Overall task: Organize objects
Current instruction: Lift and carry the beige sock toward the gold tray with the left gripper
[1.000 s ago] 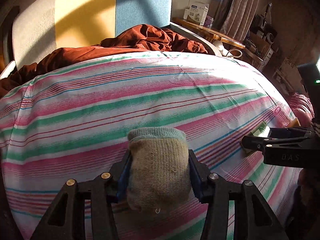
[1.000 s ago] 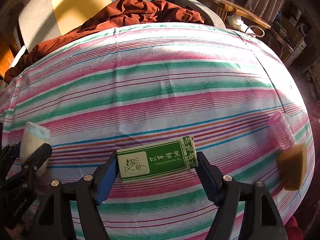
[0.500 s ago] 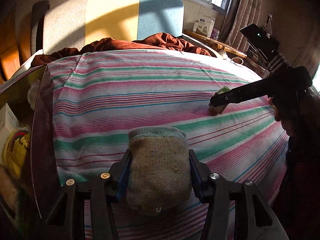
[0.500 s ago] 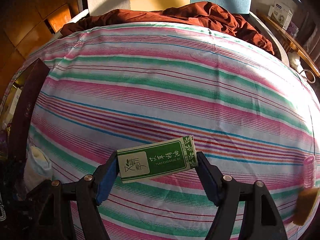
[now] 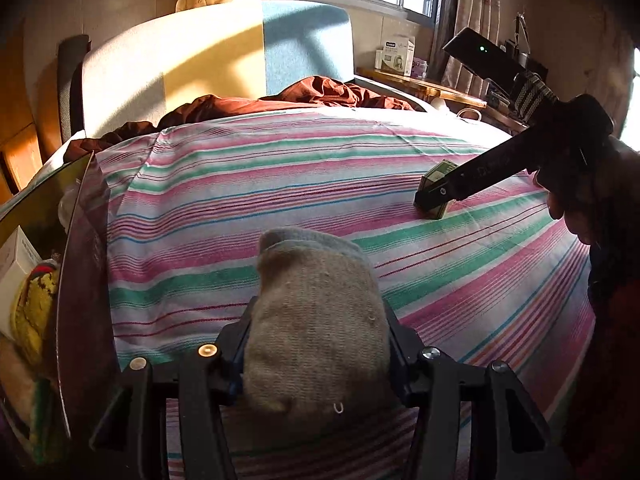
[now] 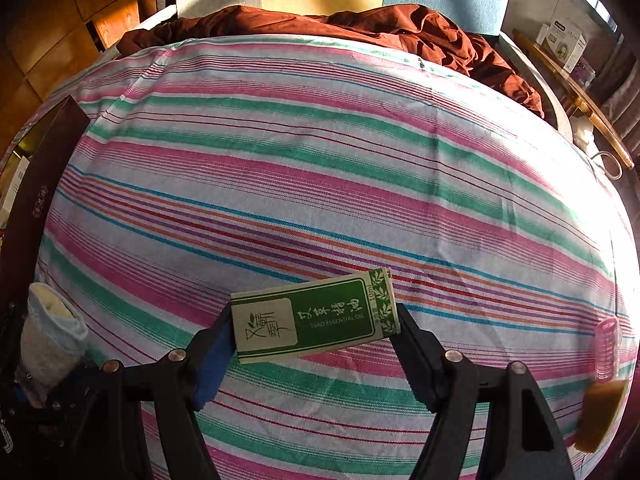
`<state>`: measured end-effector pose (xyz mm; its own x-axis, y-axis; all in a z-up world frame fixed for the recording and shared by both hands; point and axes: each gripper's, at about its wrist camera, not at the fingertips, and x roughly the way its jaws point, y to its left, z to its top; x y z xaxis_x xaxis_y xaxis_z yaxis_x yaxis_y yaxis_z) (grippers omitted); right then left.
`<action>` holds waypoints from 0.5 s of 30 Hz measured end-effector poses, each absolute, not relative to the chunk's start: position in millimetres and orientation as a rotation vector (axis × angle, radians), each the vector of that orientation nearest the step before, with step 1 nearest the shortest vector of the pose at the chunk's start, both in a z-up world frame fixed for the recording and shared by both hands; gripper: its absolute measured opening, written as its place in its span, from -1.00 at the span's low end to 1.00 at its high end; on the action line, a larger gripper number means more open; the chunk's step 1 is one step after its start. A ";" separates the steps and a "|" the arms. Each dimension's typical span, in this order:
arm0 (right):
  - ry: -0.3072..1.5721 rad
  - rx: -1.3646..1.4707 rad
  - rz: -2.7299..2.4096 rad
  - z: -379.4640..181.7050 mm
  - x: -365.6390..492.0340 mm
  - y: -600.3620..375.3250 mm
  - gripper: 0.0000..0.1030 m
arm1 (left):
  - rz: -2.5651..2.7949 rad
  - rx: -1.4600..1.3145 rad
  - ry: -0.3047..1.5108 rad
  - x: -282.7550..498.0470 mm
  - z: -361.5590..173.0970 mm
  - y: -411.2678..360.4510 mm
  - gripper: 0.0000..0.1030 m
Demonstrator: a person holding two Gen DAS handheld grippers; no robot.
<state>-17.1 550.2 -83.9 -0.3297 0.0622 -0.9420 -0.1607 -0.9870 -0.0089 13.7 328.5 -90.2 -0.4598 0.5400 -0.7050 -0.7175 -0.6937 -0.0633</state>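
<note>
My left gripper (image 5: pixel 316 344) is shut on a rolled grey-beige sock (image 5: pixel 316 320) held over the striped bedsheet (image 5: pixel 280 184); the sock also shows in the right wrist view (image 6: pixel 52 332) at the far left. My right gripper (image 6: pixel 316 324) is shut on a green and white essential oil box (image 6: pixel 316 320), held just above the sheet; in the left wrist view the box (image 5: pixel 438 176) sits in that gripper at the right. An open dark box (image 5: pixel 84 264) with items inside stands at the bed's left edge.
A brown blanket (image 6: pixel 360 32) is bunched at the headboard. A pink plastic bottle (image 6: pixel 606 352) and a yellow-brown block (image 6: pixel 600 416) lie at the bed's right edge. A wooden side table (image 5: pixel 432 88) with cartons stands at the back right.
Both grippers have swung left with their objects still held. The dark box at the left has come into view, and the right gripper now sits farther out over the sheet.
</note>
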 end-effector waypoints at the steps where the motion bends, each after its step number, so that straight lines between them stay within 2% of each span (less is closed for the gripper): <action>1: 0.129 -1.731 2.452 -83.9 -17.2 550.3 0.45 | 2.168 -0.930 0.313 13.5 -90.3 328.6 0.07; 11: 0.139 -1.821 2.415 -82.2 -13.1 535.0 0.45 | 2.167 -0.926 0.303 13.0 -90.6 328.0 0.07; 15: 0.217 -1.824 2.369 -81.7 -7.3 513.7 0.45 | 2.161 -0.926 0.282 12.5 -90.7 326.1 0.06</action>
